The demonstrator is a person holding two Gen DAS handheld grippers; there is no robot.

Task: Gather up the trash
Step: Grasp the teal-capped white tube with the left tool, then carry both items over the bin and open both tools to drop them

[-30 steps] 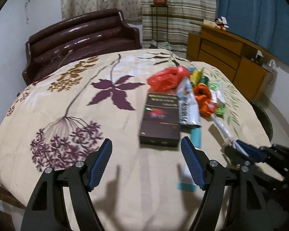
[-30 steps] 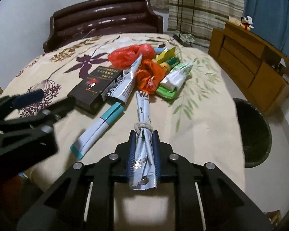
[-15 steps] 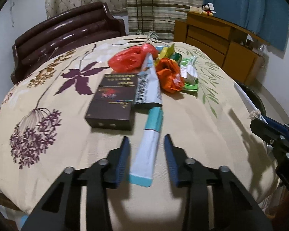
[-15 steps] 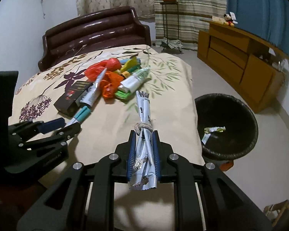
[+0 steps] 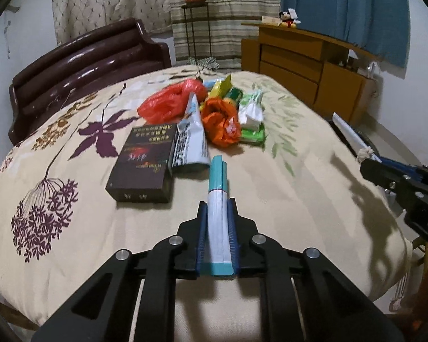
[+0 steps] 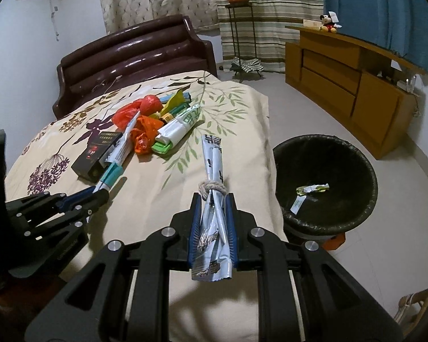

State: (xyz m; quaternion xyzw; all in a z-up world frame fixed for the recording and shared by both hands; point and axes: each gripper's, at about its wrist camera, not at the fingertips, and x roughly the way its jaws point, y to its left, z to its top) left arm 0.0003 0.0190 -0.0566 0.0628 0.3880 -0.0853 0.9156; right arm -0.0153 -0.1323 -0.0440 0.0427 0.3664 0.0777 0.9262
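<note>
A long white and teal box (image 5: 218, 179) lies on the floral bedspread (image 5: 299, 188), and my left gripper (image 5: 216, 211) is closing, its blue pads pressing on the box's near end. In the right wrist view that gripper (image 6: 100, 195) shows at the left with the box (image 6: 111, 175) in it. My right gripper (image 6: 212, 199) is shut on a silver wrapper bundle (image 6: 212, 156) tied with string, held above the bed's edge beside a black bin (image 6: 368, 199). More trash lies heaped further up the bed: a red bag (image 5: 171, 102), an orange bag (image 5: 221, 122), a dark box (image 5: 145, 162) and a silver pouch (image 5: 192, 139).
Two small wrappers (image 6: 311, 189) lie inside the bin, which stands on the floor right of the bed. A dark brown headboard (image 5: 82, 65) is at the far end. A wooden dresser (image 6: 348, 85) lines the right wall. Green and white packets (image 5: 252, 114) join the heap.
My left gripper swung right over the white and teal box and closed on it. My right gripper carried the tied wrapper off the bed toward the bin.
</note>
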